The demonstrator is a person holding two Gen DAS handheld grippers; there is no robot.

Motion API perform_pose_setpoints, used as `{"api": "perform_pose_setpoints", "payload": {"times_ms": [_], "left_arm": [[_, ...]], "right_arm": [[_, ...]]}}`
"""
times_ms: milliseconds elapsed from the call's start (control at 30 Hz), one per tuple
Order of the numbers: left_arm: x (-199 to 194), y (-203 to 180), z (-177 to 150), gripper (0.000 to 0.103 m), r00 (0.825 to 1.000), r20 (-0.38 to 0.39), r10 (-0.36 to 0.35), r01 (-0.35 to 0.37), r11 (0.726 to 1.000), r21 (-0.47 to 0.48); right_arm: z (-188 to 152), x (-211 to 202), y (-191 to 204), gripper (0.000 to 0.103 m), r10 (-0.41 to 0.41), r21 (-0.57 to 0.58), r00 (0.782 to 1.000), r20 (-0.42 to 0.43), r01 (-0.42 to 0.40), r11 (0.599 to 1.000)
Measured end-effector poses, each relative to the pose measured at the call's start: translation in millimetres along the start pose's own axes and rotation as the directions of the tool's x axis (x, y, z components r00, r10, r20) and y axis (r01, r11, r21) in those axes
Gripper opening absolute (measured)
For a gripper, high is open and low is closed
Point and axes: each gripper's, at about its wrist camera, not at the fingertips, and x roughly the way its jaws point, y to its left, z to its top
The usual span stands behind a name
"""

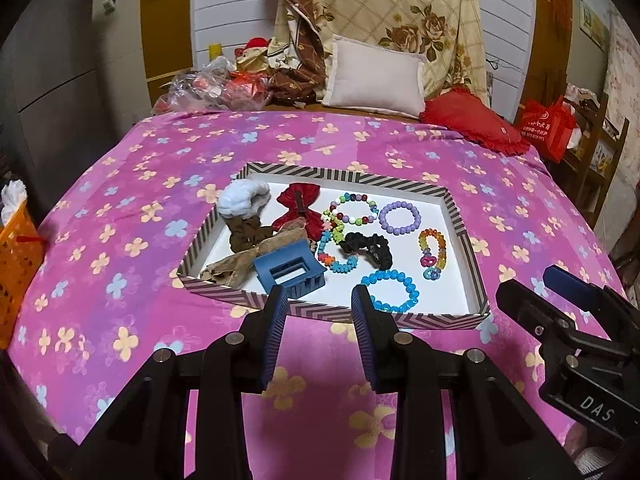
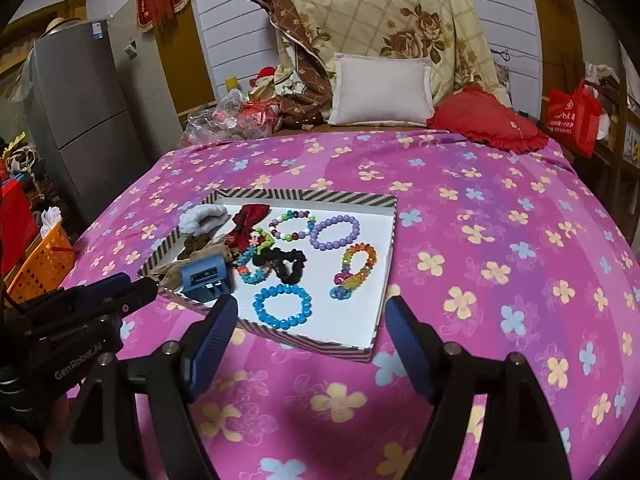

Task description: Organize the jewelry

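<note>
Both tongs hover low over the bed [image 1: 120,184], short of the tray's near wall. Left tongs [image 1: 320,296]: jaws partly apart, nothing between them. Right tongs [image 2: 310,306]: spread wide, also empty.

All jewelry I can see lies inside the striped tray [image 1: 460,216]. Right half is spaced out: blue bead bracelet [image 1: 391,291] near the front wall, purple bracelet [image 1: 400,218], rainbow bracelet [image 1: 433,254], multicolour bead bracelet [image 1: 354,209]. Left half is a heap: white scrunchie [image 1: 244,198] riding the tray rim, red bow [image 1: 298,208], brown scrunchie [image 1: 246,236], tan bow [image 1: 236,266], blue claw clip [image 1: 289,272], black scrunchie [image 1: 368,248], turquoise flower bracelet [image 1: 334,246].

Can't judge the stage from here: this fits a tray partly sorted or one waiting to be emptied.

Risks as I see them:
- Flower bracelet touches the black scrunchie and red bow; pulling any one likely drags the others.
- Claw clip sits on the tan bow, so it may tip on contact.
- Tray looks like light card on soft bedding; a push on its wall would shift or tilt it.
- Beads are round and slick, so they could squirt out of a pinch.
- Tongs are close together; the two could collide over the front edge.
</note>
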Motion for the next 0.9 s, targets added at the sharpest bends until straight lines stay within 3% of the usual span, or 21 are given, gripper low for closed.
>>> {"api": "perform_pose_setpoints", "payload": {"times_ms": [333, 433, 900], "left_arm": [[-18.2, 9.3, -0.1, 0.036, 0.999, 0.041, 0.009, -0.008, 1.0, -0.024], [-22.1, 11.1, -0.4, 0.036, 0.999, 0.047, 0.008, -0.006, 0.999, -0.031], [-29.4, 19.2, -1.9, 0.036, 0.998, 0.059, 0.025, -0.022, 0.999, -0.046]], "right_arm": [[3.0, -22.9, 14.7, 0.084, -0.037, -0.019, 0.997, 0.064, 0.038, 0.999], [1.7, -24.7, 19.4, 0.085, -0.061, -0.027, 0.996, 0.058, 0.063, 0.998], [-4.7, -24.0, 28.5, 0.085, -0.032, -0.008, 0.999, 0.029, 0.032, 0.999]]}}
